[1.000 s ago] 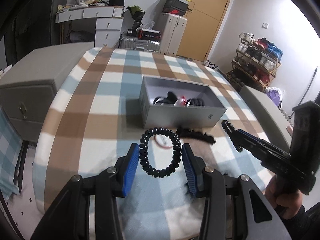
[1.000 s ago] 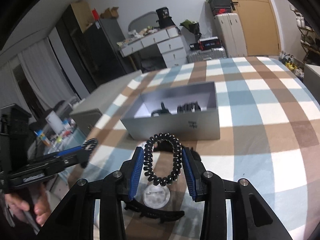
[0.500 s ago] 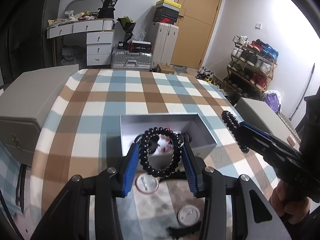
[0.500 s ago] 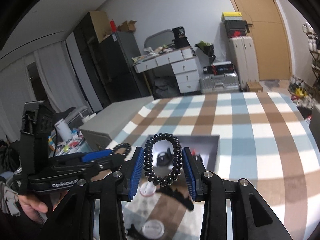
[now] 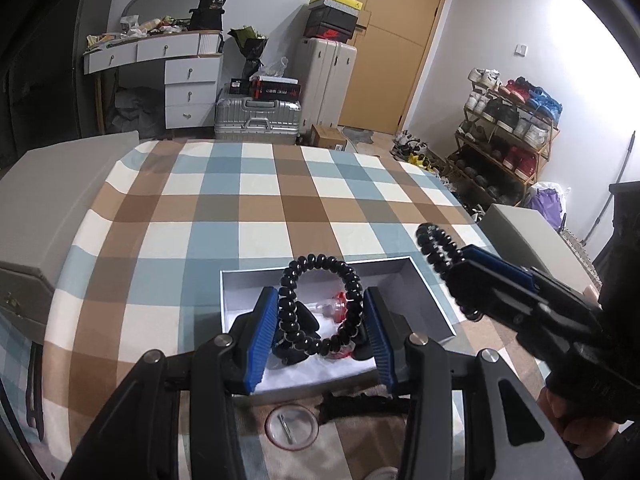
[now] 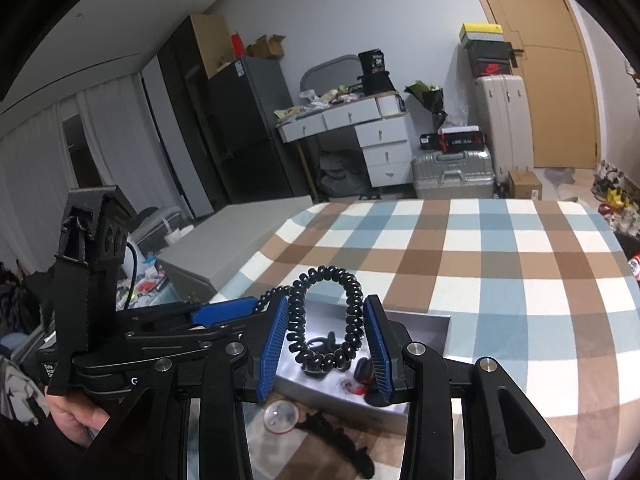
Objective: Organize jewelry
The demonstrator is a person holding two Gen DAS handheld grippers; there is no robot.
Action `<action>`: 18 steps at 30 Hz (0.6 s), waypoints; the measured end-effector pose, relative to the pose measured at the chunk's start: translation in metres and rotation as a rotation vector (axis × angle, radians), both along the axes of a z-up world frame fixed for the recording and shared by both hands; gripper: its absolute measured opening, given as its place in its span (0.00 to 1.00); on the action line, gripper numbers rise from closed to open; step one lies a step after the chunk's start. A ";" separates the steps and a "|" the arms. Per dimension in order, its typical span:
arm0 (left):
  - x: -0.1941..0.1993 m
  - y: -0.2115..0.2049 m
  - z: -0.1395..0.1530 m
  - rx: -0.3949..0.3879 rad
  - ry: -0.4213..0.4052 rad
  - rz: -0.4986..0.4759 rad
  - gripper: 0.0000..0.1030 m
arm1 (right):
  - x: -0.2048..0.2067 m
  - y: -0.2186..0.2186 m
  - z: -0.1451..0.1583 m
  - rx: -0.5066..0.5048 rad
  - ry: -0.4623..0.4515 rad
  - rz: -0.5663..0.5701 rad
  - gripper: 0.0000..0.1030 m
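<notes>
In the left wrist view, my left gripper is shut on a black bead bracelet, held upright between the blue pads. Under it lies an open grey box with black and red pieces inside. To the right, my right gripper hangs over the box's right edge with a second black bracelet. In the right wrist view, the right gripper is shut on that ribbed black bracelet above the grey box. The left gripper comes in from the left, close beside it.
The box sits on a checked blue, brown and white cloth. A round clear lid and a black hair clip lie on the cloth in front of the box. A grey cabinet borders the left side; a shoe rack stands far right.
Both grippers have risen and moved forward with their bracelets. The grey box, first ahead of the fingers, now lies under them. The lid and hair clip now sit nearer the cameras.
</notes>
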State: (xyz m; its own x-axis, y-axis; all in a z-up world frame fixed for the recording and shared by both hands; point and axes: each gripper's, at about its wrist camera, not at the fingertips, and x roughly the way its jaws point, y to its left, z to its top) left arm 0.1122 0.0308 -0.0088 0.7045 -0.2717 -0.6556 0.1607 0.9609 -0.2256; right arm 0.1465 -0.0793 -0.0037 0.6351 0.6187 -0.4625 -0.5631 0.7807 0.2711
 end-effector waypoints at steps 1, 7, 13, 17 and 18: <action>0.001 -0.001 -0.002 0.003 0.006 -0.001 0.37 | 0.002 0.001 -0.002 -0.002 0.004 0.000 0.37; 0.011 -0.003 -0.015 0.012 0.050 -0.011 0.37 | 0.018 0.001 -0.022 -0.008 0.064 -0.005 0.37; 0.018 -0.006 -0.021 0.007 0.087 -0.032 0.37 | 0.035 0.000 -0.036 -0.013 0.118 -0.013 0.37; 0.026 -0.003 -0.027 -0.081 0.112 -0.089 0.38 | 0.042 0.001 -0.044 -0.014 0.162 0.005 0.42; 0.029 -0.002 -0.029 -0.110 0.132 -0.101 0.39 | 0.043 0.000 -0.046 -0.008 0.172 0.009 0.45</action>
State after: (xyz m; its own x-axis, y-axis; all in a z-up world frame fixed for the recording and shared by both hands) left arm 0.1410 0.0291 -0.0376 0.5805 -0.4112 -0.7029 0.2168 0.9100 -0.3533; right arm 0.1891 -0.0795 -0.0493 0.5403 0.6200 -0.5689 -0.5163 0.7781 0.3577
